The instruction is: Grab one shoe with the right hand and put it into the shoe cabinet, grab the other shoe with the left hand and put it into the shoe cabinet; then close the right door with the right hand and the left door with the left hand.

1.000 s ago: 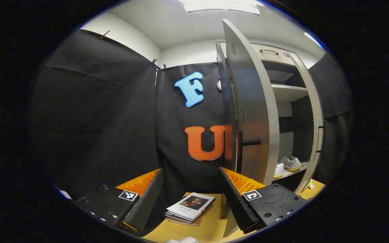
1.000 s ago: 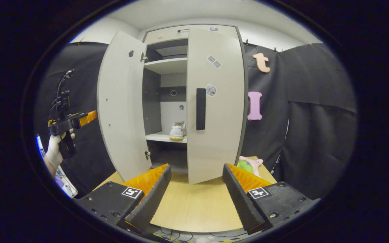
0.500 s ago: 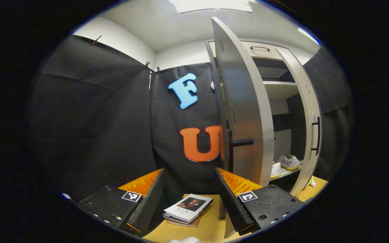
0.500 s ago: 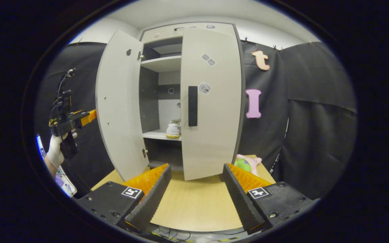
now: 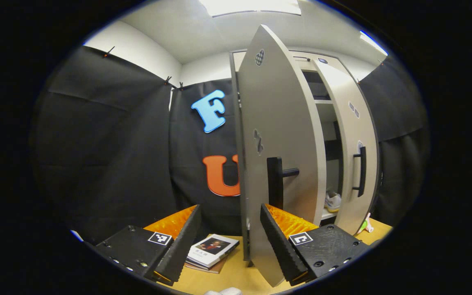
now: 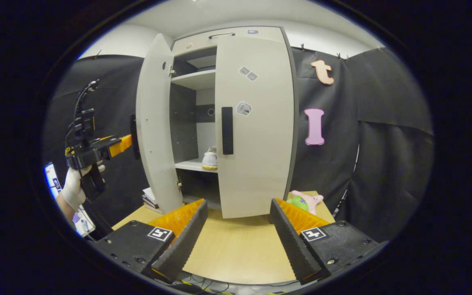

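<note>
Gaping empty, jaws of both left gripper (image 5: 230, 223) and right gripper (image 6: 238, 219), left door (image 5: 279, 164) ajar.

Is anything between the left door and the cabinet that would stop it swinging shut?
Nothing visible does. The left door stands ajar, the gap to the right door is open, and the shoe sits back on the shelf.
</note>
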